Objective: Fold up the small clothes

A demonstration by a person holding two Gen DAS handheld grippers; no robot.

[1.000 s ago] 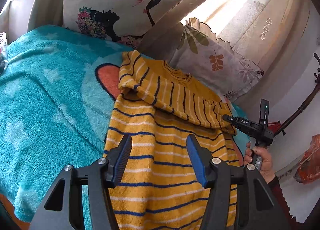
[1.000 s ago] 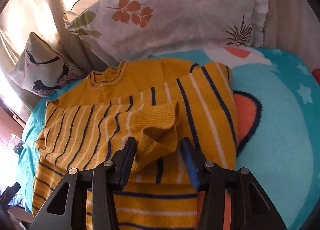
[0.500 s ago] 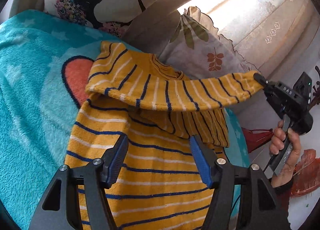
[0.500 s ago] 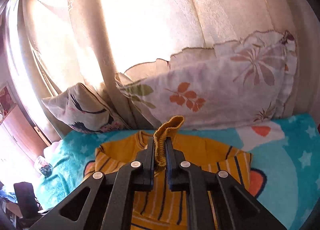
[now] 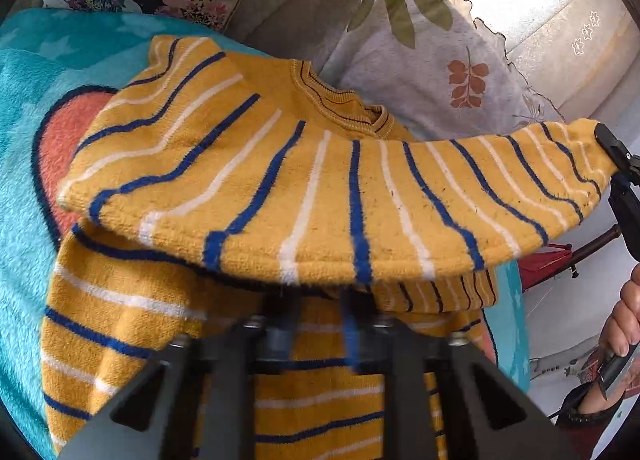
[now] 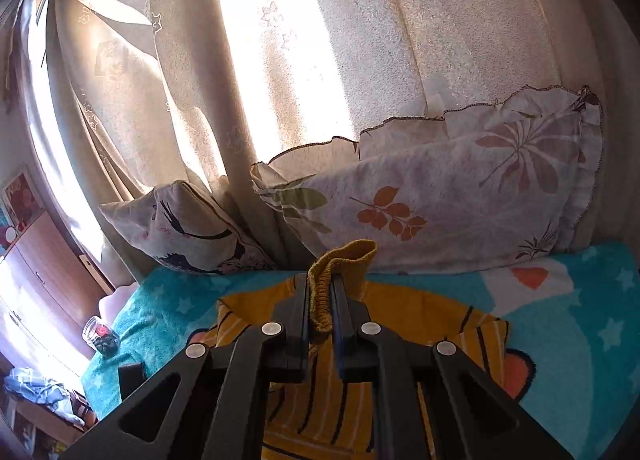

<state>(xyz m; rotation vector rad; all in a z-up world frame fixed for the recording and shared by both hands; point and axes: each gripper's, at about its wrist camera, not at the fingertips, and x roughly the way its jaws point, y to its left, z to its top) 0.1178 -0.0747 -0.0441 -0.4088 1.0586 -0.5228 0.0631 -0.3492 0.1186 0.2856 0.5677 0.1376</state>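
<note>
Yellow sweater's cuff (image 6: pixel 332 280) pinched in right tool (image 6: pixel 320 308).

Yellow sweater (image 5: pixel 304 196) with blue and white stripes lies flat on the bed — one sleeve (image 5: pixel 500 188) lifted, stretched out to the right.

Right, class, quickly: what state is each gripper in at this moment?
Left gripper: blurred, tips hidden under the sleeve, cannot be told.
Right gripper: closed on the sweater's cuff.
</note>
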